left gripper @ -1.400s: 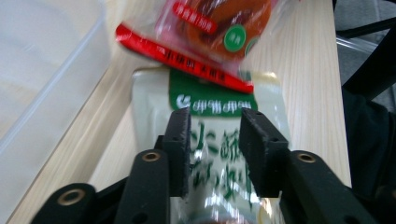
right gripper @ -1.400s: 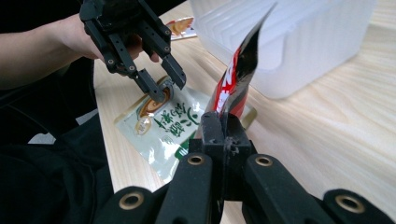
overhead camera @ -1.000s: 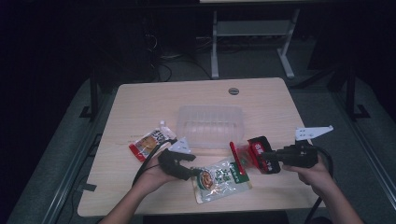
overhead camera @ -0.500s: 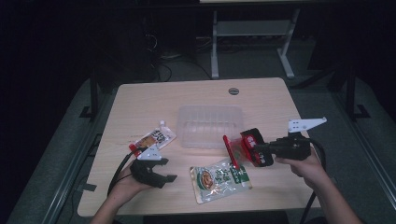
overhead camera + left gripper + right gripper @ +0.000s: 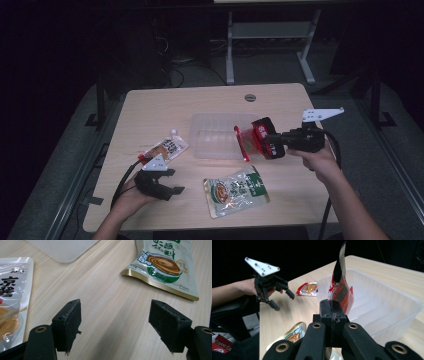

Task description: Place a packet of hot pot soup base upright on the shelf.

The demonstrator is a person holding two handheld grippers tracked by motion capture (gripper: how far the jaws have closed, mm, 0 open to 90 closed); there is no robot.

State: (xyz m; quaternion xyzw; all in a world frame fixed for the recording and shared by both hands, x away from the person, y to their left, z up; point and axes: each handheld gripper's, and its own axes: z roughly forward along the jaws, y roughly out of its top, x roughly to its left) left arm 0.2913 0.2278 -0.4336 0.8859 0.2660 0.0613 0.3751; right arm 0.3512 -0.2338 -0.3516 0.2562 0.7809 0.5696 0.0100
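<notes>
Black jaws of the right gripper (image 5: pixel 272 140) are pinched tight on one edge of a red-and-black foil sauce pouch (image 5: pixel 254 141), carried right of centre in the high view, hanging over the near right corner of the clear ribbed plastic tray (image 5: pixel 210 131). In the right gripper view the pouch (image 5: pixel 340 290) stands on edge above the closed jaws, just at the tray's (image 5: pixel 387 305) rim, not yet inside it.

Lower left of the high view, the left gripper (image 5: pixel 167 187) rests low over the pale wooden table (image 5: pixel 150 110); its jaws have just been opening and now stand wide with only bare tabletop between them.

My reading is that packing has barely started: nothing appears to lie in the tray, one pouch is about to go in, two remain. Those are a green-and-white soup pouch (image 5: pixel 236 189) at lower centre and an orange-and-white spouted sauce pouch (image 5: pixel 165 149) just above the left gripper.

Count: three pouches, one tray, two grippers.
</notes>
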